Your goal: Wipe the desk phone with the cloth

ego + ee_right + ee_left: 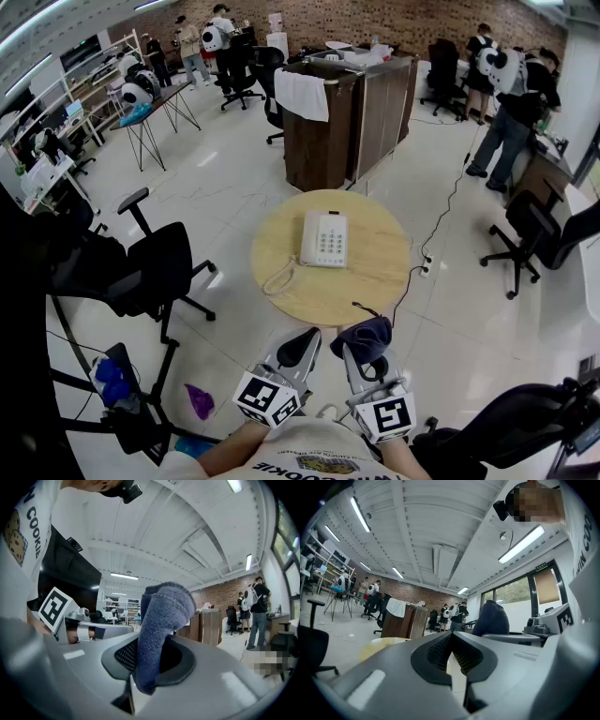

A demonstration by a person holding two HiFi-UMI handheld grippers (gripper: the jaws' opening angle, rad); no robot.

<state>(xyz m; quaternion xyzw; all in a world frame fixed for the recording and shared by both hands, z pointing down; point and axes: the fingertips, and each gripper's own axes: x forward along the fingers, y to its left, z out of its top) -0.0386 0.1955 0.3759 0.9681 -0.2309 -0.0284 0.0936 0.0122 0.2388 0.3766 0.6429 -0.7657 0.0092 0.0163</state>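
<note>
Head view, with both gripper views. My right gripper [364, 354] is clenched on the dark blue cloth [366, 336], which bunches up out of its jaws. My left gripper [298, 351] is closed on nothing, just beside it. The desk phone [324, 238] lies on the middle of the round table [272, 295], straight ahead of both grippers and well apart from them. Its long axis runs away from me, handset on the left. The cloth-bearing right gripper hangs at the table's near rim, slightly right of the phone, so the reach is probably forward and a little leftward.
</note>
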